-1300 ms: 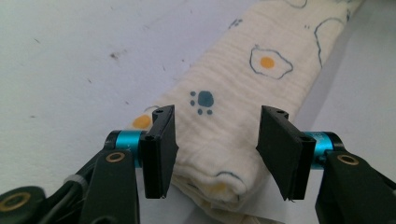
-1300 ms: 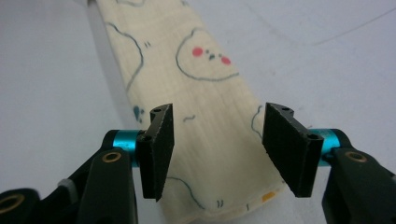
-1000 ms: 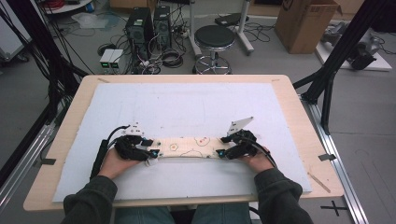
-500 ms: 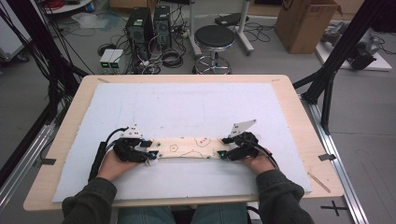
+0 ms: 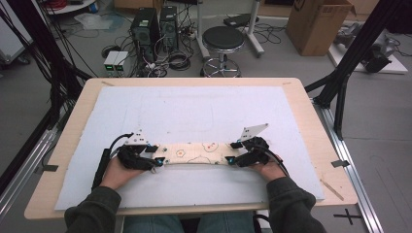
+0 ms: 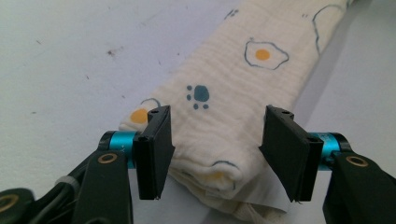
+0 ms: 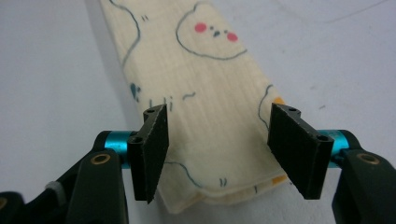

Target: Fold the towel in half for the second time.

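Both grippers' jaws just widened, released astride the folded cloth (image 5: 197, 153) on the white mat (image 5: 194, 111).

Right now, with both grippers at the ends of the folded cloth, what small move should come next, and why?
Probably lift both grippers clear. The folded cloth lies flat as a narrow strip; the left gripper and right gripper straddle its ends, fingers having just been opening, apparently not pressing it.

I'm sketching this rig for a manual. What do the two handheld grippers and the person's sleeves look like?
Both the left gripper and right gripper have flat black rectangular jaws on teal metal collars, with brass-coloured rivets in black arms. Each carries a grey three-cornered plate and trails a black cable. The sleeves are dark grey-green.
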`<state>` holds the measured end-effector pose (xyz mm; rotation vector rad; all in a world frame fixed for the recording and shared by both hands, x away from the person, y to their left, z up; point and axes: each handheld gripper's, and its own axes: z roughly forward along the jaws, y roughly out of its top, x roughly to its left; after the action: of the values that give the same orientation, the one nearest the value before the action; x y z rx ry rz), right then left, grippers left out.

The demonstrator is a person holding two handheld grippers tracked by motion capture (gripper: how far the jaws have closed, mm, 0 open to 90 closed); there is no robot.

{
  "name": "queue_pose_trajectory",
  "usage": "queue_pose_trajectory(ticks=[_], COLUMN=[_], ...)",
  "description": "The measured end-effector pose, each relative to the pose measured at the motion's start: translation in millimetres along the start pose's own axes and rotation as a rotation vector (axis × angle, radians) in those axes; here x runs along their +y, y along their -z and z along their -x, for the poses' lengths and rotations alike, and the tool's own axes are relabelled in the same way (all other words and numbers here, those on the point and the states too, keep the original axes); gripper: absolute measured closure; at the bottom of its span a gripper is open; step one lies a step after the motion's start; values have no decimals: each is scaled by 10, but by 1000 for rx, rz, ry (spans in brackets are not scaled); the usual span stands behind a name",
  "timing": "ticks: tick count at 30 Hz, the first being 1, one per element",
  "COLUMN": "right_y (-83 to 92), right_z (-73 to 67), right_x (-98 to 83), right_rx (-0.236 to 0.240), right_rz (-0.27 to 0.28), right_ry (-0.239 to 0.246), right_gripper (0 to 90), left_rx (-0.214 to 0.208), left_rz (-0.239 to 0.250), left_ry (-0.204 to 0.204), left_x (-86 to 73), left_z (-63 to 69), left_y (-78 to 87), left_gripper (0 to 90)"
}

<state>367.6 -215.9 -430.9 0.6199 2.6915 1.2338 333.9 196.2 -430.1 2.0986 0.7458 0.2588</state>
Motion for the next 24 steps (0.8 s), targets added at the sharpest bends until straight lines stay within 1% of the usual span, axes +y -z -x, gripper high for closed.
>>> queue_pose_trajectory(ticks=[1,3,4,5,7,9,10,12,13,14,15,16,19,20,21,22,24], right_y=[27,81,120,142,161,142,120,86,68,57,50,37,8,-1,-13,-24,-33], right_z=[9,32,53,75,113,171,202,245,263,281,299,315,348,353,367,380,391], right_x=[11,42,72,96,127,132,122,102,93,83,77,68,47,38,26,13,2], right_rx=[-4,-13,-15,-28,-40,-53,-59,-62,-66,-66,-62,-57,-46,-47,-43,-32,-28], right_rz=[17,41,57,71,71,59,47,24,15,9,12,13,-4,-18,-27,-35,-44], right_ry=[-4,-20,-37,-44,-77,-107,-129,-158,-173,-196,-204,-221,-239,-256,-260,-272,-278], right_gripper=[373,370,371,373,388,410,420,443,452,465,479,492,533,537,549,558,576], left_rx=[0,2,15,28,56,98,98,116,109,107,110,105,105,102,100,100,98], left_rz=[15,38,47,52,68,65,63,48,50,49,48,43,41,41,38,33,16], left_ry=[13,26,32,37,49,81,92,112,130,137,149,151,175,185,193,200,202], left_x=[10,37,54,65,81,76,70,56,47,43,37,36,26,24,20,19,11], left_z=[-13,-44,-57,-66,-102,-145,-162,-206,-228,-237,-244,-254,-279,-286,-293,-294,-303], left_y=[19,60,74,85,105,96,89,69,52,42,21,5,-38,-51,-68,-83,-102], left_gripper=[425,418,417,417,432,459,458,472,477,482,487,494,498,497,498,501,507])
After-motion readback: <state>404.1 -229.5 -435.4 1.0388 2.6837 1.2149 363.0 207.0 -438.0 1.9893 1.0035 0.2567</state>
